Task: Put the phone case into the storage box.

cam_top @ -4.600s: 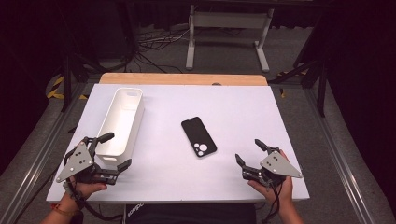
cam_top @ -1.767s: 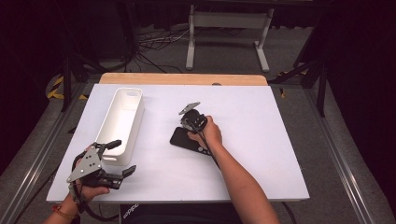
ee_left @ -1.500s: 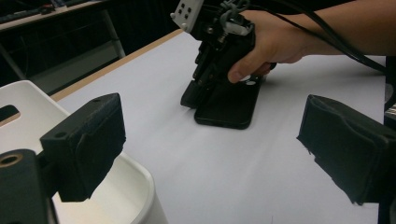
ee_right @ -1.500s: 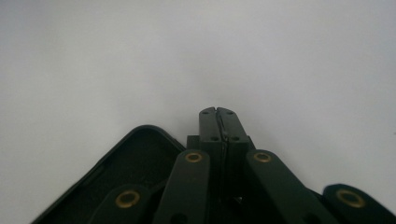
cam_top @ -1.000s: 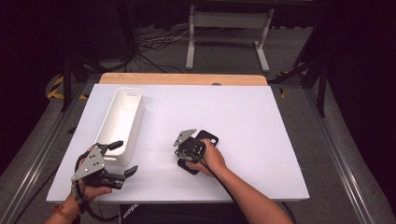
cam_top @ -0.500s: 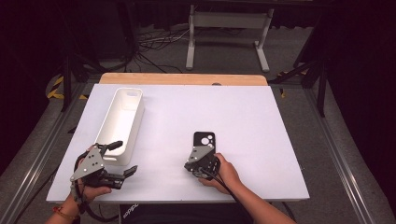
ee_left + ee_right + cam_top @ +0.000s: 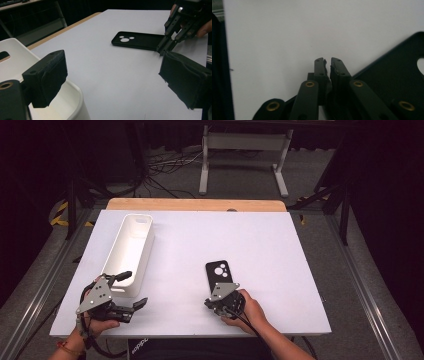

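- Two grippers work over the white tabletop point(image 7: 265, 240), and the black phone case point(image 7: 220, 274) lies flat on it, camera holes up, at the end away from the person
- Right gripper point(image 7: 328, 62) sits at the near short end of the phone case, tips low against the tabletop; its jaws are narrow, with a slim slit between the pads, and they have just been opening
- Nothing shows in that slit, so I judge this to be a release: the phone case is being left flat where it lies, not carried
- Left gripper point(image 7: 131, 289) hangs well to the left of the phone case with its jaws wide and nothing between them, probably waiting its turn
- White bin point(image 7: 145, 255) stands left of the phone case and reaches farther back, long side towards it and well apart; it looks like the likely place for the phone case to go
- Hard to tell: whether the right gripper's tips touch the rim of the phone case or stand just beside it, since the hand point(image 7: 250, 310) and grey plate cover that spot from above
- Cut off: the right gripper view crops the phone case to one corner, and the left gripper view catches just one rounded end of the white bin
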`<act>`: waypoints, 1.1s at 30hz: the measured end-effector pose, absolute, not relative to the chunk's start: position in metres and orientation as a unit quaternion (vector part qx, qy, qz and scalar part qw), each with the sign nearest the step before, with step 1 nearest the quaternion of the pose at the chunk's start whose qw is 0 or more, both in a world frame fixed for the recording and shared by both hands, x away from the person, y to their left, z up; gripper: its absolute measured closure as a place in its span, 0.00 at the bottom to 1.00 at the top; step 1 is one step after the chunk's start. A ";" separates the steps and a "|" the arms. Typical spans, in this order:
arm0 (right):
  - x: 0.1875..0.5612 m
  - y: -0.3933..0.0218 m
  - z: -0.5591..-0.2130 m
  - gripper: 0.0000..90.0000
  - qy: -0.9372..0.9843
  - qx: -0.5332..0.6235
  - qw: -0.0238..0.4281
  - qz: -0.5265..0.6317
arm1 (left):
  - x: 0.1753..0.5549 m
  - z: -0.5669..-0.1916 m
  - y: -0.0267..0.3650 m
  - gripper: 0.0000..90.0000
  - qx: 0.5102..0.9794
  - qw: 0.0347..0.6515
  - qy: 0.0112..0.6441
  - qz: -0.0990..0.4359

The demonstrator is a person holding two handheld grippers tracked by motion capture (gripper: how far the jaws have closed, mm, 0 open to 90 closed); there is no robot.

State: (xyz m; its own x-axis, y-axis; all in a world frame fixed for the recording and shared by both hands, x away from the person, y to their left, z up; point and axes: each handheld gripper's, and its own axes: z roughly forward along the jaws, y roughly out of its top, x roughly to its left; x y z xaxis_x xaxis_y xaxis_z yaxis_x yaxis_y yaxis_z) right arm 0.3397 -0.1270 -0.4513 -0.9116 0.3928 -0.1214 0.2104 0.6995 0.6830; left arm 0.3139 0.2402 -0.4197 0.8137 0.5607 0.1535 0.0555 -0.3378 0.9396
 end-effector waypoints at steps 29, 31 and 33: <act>0.353 -0.180 -0.404 0.23 0.837 0.237 0.231 0.436 | 0.314 -0.420 0.245 0.09 0.783 0.544 0.193 0.232; 0.355 -0.182 -0.403 0.19 0.833 0.244 0.234 0.438 | 0.315 -0.421 0.245 0.09 0.783 0.543 0.195 0.231; 0.359 -0.185 -0.401 0.17 0.830 0.254 0.229 0.442 | 0.315 -0.421 0.245 0.09 0.784 0.543 0.194 0.229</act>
State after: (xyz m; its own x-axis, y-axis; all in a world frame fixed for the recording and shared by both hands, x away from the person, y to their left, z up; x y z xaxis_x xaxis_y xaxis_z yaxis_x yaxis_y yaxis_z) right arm 0.3586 -0.1850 -0.4015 -0.7667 0.6229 -0.1553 0.2186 0.4808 0.8491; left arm 0.3151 0.2449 -0.4212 0.8196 0.5532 0.1490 0.0554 -0.3354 0.9405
